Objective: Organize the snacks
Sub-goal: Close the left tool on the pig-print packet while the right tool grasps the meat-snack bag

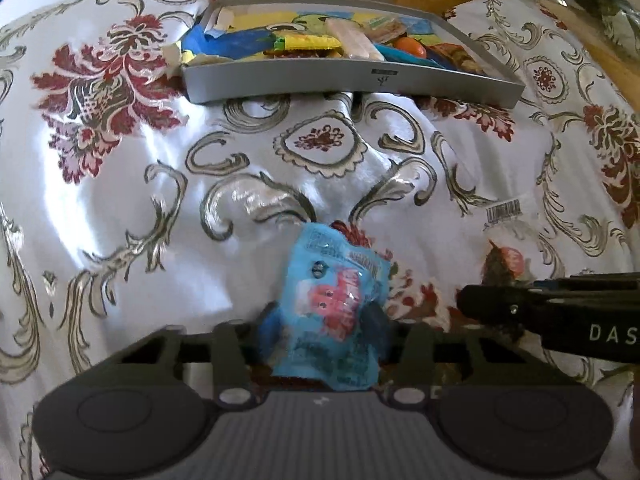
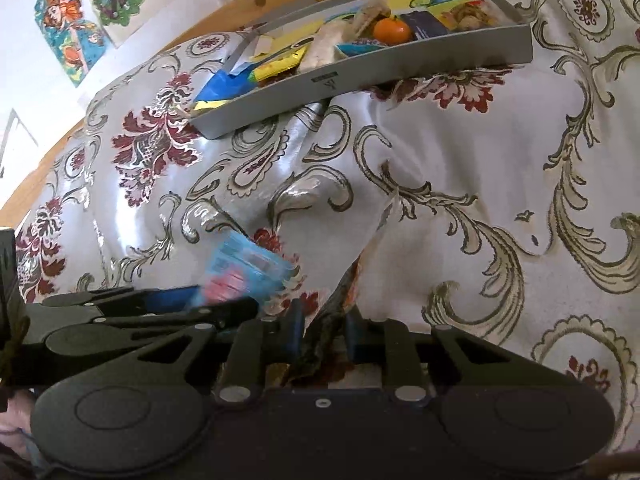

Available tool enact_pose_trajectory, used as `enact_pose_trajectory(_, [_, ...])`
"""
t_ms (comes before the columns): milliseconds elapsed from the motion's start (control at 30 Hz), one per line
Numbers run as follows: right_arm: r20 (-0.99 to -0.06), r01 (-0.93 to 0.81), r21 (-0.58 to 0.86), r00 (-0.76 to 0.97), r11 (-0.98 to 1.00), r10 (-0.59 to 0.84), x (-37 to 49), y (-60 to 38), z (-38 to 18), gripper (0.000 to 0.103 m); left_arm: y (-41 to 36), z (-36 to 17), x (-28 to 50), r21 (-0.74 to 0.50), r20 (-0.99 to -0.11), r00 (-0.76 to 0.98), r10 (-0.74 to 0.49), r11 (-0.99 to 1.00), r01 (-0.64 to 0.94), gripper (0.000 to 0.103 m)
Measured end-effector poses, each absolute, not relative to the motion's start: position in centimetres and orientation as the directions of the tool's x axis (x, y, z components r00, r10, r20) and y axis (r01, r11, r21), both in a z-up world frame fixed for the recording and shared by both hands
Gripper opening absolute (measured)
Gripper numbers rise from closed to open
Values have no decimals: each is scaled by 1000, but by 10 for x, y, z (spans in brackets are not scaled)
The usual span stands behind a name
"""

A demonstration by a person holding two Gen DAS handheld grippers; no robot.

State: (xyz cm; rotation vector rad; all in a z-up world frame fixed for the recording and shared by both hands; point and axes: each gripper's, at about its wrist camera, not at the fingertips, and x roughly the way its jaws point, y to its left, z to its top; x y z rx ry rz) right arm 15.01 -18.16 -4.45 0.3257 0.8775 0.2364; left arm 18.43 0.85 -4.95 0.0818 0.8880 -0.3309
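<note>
While resting on the floral cloth [image 1: 120, 184]:
Left hand-held gripper [image 1: 322, 322]: clenching the blue snack packet [image 1: 336, 304], lower centre.
Right hand-held gripper [image 2: 320, 332]: pinching a dark wrapper [image 2: 320, 344].
Grey tray [image 1: 352, 82]: sitting at upper centre, holding snacks.

We saw the tray [image 1: 352, 84] lying far back on the cloth [image 1: 120, 184], snacks [image 1: 304, 42] and a tangerine [image 1: 410, 46] inside it. Nearer, the packet [image 1: 340, 304] sat between the left gripper [image 1: 324, 320] fingers, above the cloth. The right gripper [image 2: 320, 332] lay just right of it, a clear wrapper [image 2: 324, 336] between its fingers.
</note>
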Motion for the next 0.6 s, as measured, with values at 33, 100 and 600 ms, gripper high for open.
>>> enact_pose_trajectory(33, [-710,-77,369,620,926,334,148,-182,-43,21,10,-49,183,-73,-770,586,-251,948,310,47])
enact_pose_trajectory(100, [-706,-92,352,627,931,329,144,-183,-40,21,12,-49,183,-85,-775,579,-252,950,301,47])
enact_pose_trajectory(600, [-710,-99,325,631,940,312,137,-188,-36,21,-10,-61,186,49,-778,586,-226,908,415,71])
